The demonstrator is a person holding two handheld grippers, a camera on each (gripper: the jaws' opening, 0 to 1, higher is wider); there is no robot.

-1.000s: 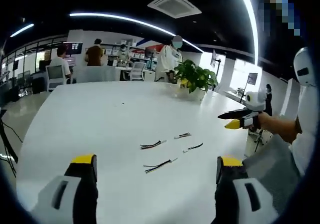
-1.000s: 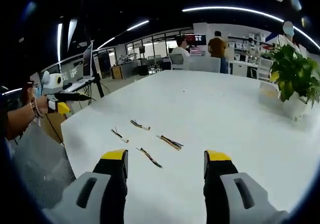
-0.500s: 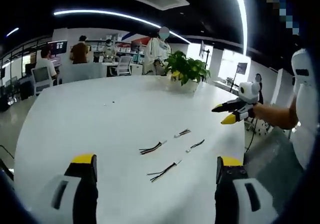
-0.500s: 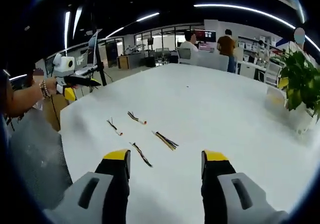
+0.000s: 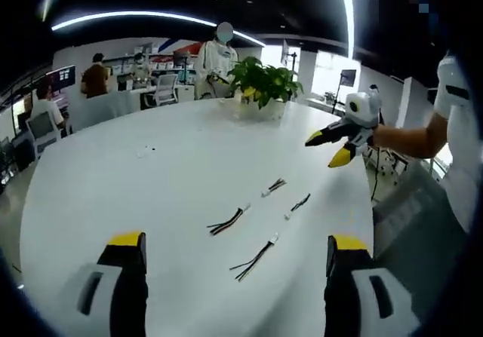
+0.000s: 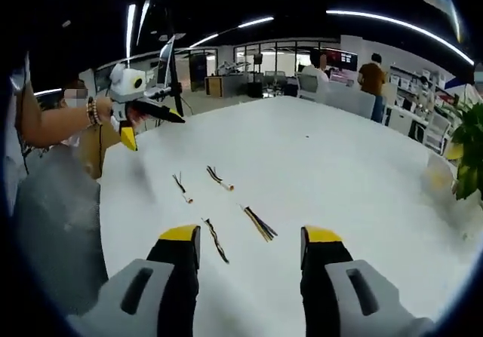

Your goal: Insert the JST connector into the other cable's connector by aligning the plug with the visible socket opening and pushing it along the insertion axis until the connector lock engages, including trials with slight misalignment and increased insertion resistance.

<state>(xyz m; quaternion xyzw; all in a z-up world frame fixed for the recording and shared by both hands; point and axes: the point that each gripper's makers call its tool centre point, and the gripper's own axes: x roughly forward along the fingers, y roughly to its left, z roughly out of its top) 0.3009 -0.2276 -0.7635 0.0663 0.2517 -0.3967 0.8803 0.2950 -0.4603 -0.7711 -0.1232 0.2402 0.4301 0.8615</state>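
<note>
Several short JST cables with white connectors lie loose on the white table [image 5: 151, 186]. In the left gripper view they are a dark cable [image 5: 229, 222], one nearer me [image 5: 253, 255] and two farther right [image 5: 274, 187] [image 5: 299, 202]. My left gripper [image 5: 238, 240] is open above the near table edge, holding nothing. The right gripper [image 5: 321, 152], held in a hand, hovers open at the right. In the right gripper view the cables [image 6: 259, 223] [image 6: 215, 240] [image 6: 219, 177] [image 6: 181, 187] lie just ahead of my open right gripper [image 6: 250, 235]. The left gripper [image 6: 155, 133] hangs open at the far left.
A potted plant [image 5: 264, 84] stands at the table's far side and shows at the right edge [image 6: 472, 141] of the right gripper view. Several people and desks are in the office behind. The table [image 6: 339, 163] stretches wide beyond the cables.
Both cameras have swung and come closer to the cables. Each gripper now sits higher and nearer the table in the other's view. The cables have not shifted on the table.
</note>
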